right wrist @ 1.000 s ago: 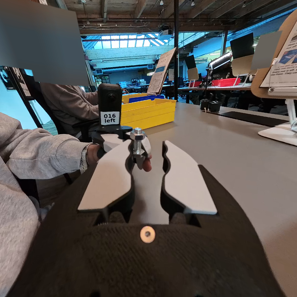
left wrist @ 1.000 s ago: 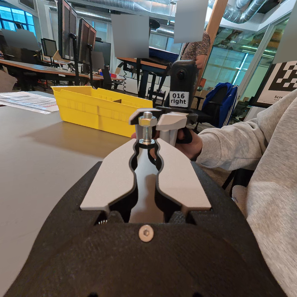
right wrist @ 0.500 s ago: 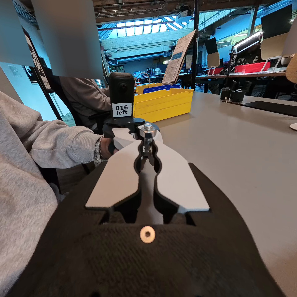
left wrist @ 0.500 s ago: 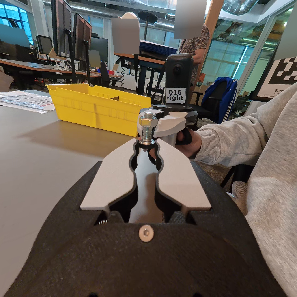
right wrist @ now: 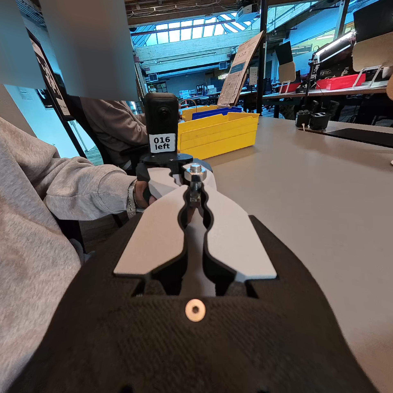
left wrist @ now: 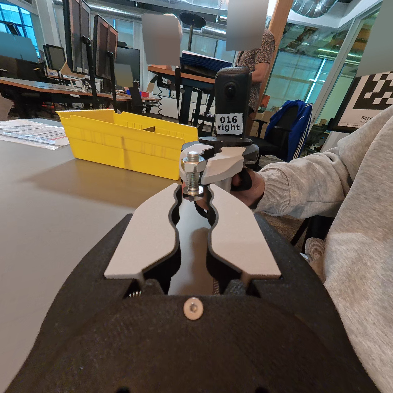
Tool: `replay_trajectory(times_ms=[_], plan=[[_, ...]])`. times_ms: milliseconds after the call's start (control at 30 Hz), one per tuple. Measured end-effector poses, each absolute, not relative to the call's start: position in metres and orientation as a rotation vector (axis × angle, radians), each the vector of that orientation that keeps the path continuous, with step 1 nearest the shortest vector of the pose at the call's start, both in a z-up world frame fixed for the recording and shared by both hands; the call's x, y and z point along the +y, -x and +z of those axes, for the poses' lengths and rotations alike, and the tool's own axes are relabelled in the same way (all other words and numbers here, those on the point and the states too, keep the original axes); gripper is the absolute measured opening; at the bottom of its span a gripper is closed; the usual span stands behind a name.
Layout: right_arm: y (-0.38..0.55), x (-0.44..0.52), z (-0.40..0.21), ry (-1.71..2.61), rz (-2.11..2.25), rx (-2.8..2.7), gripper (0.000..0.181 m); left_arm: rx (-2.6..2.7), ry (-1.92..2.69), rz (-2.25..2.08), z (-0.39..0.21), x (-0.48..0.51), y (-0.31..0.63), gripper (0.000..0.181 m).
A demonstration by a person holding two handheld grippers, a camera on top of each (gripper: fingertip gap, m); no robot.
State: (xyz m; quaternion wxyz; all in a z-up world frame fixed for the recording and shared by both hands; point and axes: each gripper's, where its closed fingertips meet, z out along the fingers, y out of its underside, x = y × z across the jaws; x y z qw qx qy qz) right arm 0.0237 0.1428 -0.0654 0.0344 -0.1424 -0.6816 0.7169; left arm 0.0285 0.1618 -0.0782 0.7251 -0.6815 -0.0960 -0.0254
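Note:
My left gripper [left wrist: 193, 192] is shut on the head of a silver bolt [left wrist: 192, 180] and holds it upright above the grey table [left wrist: 42, 212]. A hex nut [left wrist: 194, 165] sits near the top of the thread. My right gripper [right wrist: 194, 188] faces the left one and is shut on the nut [right wrist: 195, 174], with the thread [right wrist: 194, 192] showing between its tips. In the left wrist view the right gripper's fingers [left wrist: 223, 168] flank the nut. Hands in grey sleeves hold both grippers.
A yellow bin [left wrist: 127, 144] stands on the table behind the bolt; it also shows in the right wrist view [right wrist: 217, 136] with a blue bin [right wrist: 212, 110] behind it. Papers [left wrist: 32, 134] lie far left. Black chargers [right wrist: 314, 121] and a black mat [right wrist: 361, 136] lie far right. Less than 4 cm separates the two grippers' tips.
My right gripper was open beside the bolt a second ago; it has swung in line with the bolt and closed on the nut. My left gripper has kept its grip.

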Motion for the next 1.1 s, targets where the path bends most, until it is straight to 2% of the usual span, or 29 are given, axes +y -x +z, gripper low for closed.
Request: replay_trajectory(times_ms=[333, 1100], plan=[[-0.0245, 0.1432, -0.0631, 0.437, 2.22, -2.087, 0.008, -0.215, 1.508, -0.058, -0.0787, 0.1621, -0.0283, 0.027], [-0.0241, 0.1439, -0.0608, 0.439, 2.242, -2.068, 0.009, -0.208, 1.505, -0.051, -0.0782, 0.1618, -0.0287, 0.018]])
